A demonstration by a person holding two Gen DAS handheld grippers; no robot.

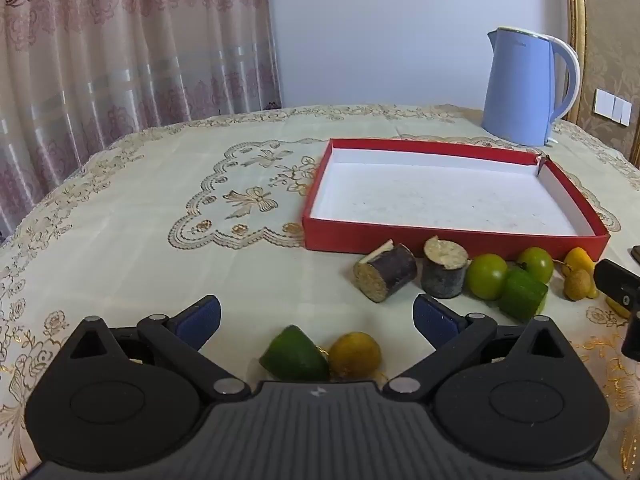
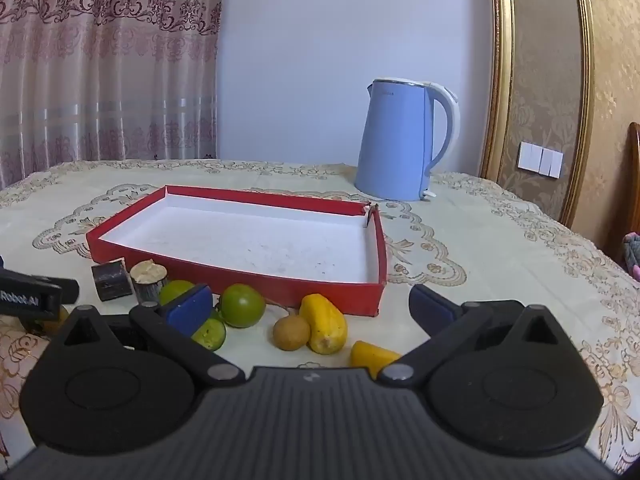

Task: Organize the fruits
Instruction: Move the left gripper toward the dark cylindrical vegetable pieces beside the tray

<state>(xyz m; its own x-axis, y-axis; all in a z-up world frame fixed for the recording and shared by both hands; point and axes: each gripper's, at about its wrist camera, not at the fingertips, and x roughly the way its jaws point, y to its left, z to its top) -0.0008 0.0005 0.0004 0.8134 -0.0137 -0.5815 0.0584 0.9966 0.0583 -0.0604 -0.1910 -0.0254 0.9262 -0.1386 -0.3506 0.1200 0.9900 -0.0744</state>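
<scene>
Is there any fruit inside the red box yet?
No. The shallow red cardboard box shows only its bare white floor, with faint specks. Its near wall hides a thin strip of that floor. The round green fruit and the other pieces lie outside, in front.

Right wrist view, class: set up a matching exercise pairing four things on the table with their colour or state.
Column one:
1. kettle
2. box
3. round fruit in front of the box
4. right gripper

Column two:
A. green
B. red outside, white inside, nothing in it
C. jaws wide apart, holding nothing
D. pale blue, upright behind the box

Pairs: 1-D, 2-B, 3-A, 4-C
</scene>
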